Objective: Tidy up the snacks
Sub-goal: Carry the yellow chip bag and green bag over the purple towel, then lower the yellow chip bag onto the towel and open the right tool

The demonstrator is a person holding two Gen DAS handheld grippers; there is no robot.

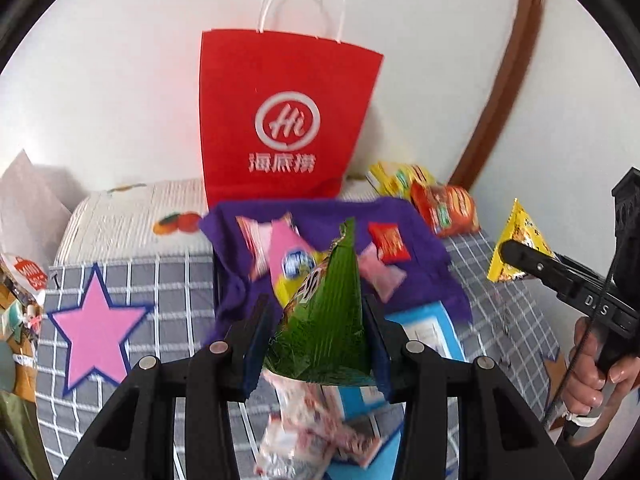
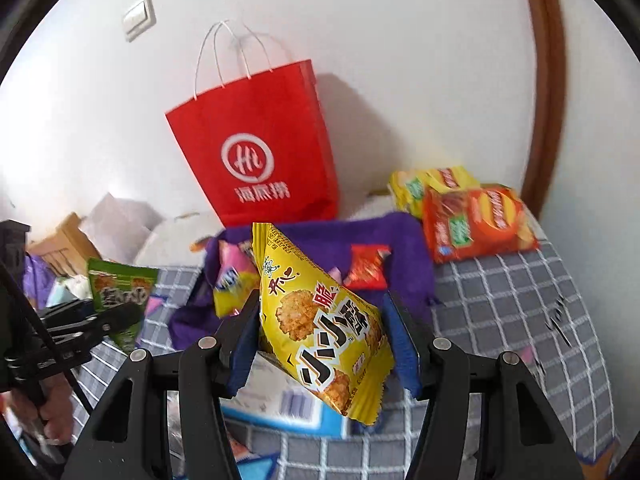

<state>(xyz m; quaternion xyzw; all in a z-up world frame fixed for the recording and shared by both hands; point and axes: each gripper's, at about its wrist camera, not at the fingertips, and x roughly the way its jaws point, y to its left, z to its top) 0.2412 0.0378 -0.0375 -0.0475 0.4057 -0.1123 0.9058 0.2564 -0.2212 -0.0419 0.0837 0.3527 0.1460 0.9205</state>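
Observation:
My left gripper (image 1: pixel 318 336) is shut on a green snack packet (image 1: pixel 326 320) and holds it above the bed, in front of a purple cloth bin (image 1: pixel 416 248) that holds several small packets. My right gripper (image 2: pixel 320 344) is shut on a yellow snack packet (image 2: pixel 320 320), also raised near the purple bin (image 2: pixel 404 240). The green packet (image 2: pixel 120 288) shows at the left of the right wrist view. The yellow packet (image 1: pixel 516 248) shows at the right of the left wrist view.
A red paper bag (image 1: pixel 280 120) stands against the wall behind the bin. Orange (image 2: pixel 476 220) and yellow (image 2: pixel 420 184) chip bags lie at the back right. A blue box (image 1: pixel 424 328) and loose packets (image 1: pixel 316 424) lie below the grippers on the checked bedsheet (image 1: pixel 120 288).

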